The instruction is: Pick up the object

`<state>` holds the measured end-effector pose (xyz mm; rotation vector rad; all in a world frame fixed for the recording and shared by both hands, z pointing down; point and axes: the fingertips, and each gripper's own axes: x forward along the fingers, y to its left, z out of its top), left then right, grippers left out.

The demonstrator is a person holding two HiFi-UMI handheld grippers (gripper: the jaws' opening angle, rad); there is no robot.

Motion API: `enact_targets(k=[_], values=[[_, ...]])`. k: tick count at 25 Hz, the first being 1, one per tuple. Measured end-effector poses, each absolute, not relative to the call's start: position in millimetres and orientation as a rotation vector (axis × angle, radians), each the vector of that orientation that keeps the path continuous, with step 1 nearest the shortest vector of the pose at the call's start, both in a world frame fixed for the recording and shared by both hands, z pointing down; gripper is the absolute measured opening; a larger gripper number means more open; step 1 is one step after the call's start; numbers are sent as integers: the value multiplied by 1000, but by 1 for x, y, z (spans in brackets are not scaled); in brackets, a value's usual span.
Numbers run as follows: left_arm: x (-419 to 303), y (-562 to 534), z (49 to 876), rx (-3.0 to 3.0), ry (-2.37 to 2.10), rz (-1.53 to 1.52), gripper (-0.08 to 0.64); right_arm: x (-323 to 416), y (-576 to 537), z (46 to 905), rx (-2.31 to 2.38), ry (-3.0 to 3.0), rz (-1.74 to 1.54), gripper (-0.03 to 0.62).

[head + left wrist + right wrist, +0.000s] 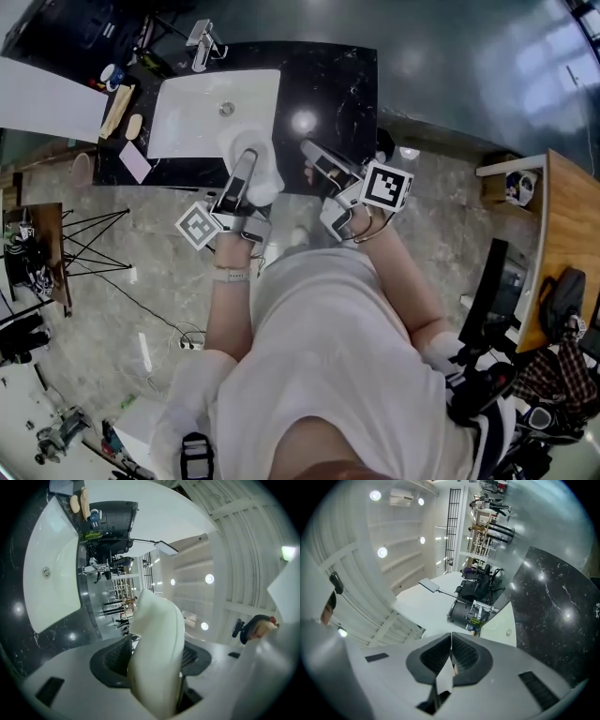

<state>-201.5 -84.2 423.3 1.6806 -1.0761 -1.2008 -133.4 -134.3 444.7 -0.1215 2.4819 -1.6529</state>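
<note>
A white, thick-walled rounded object [268, 176] hangs over the front edge of the sink. My left gripper [246, 161] is shut on it. In the left gripper view the white object [157, 634] stands upright between the dark pads [115, 656] and fills the gap of my left gripper [157, 660]. My right gripper [308, 148] hovers over the black counter just right of the object, apart from it. The right gripper view shows my right gripper [451, 644] with its pads pressed together; a thin pale sliver shows low in the seam, and I cannot tell what it is.
A white sink basin [187, 112] with a faucet [202, 42] is set in the black marble counter [342, 84]. Soap, a brush and a pink cloth [134, 161] lie at the counter's left end. A wooden desk [567, 234] stands to the right.
</note>
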Motion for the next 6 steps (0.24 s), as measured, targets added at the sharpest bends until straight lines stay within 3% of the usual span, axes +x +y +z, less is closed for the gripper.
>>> enact_targets(k=[6], values=[[-201, -83, 429, 1658, -1078, -1195, 261, -132, -133, 448, -122, 2485, -1656, 21]])
